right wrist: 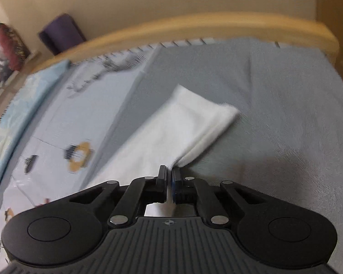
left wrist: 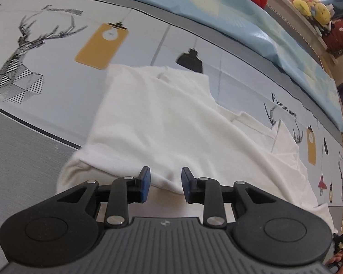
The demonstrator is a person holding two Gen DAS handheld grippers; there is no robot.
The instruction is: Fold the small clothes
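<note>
- The right gripper [right wrist: 169, 175] has its jaws pinched on the edge of a white sleeve [right wrist: 189, 123].
- The left gripper [left wrist: 165, 181] has its jaws part open over the white shirt [left wrist: 162, 118], gripping nothing.
- The shirt lies flat on the bed [left wrist: 22, 141].
- It looks light, soft and limp; best taken at hems and corners.

garment [left wrist: 162, 118] lies on bedsheet [left wrist: 34, 137], pillow [left wrist: 194, 2] behind it.

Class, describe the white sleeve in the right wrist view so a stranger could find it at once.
Start at the curved wooden bed rail, then drop onto the grey bedsheet below it. The white sleeve lies there aslant, its edge pinched in the right gripper; it is the only plain white thing on the grey.
</note>
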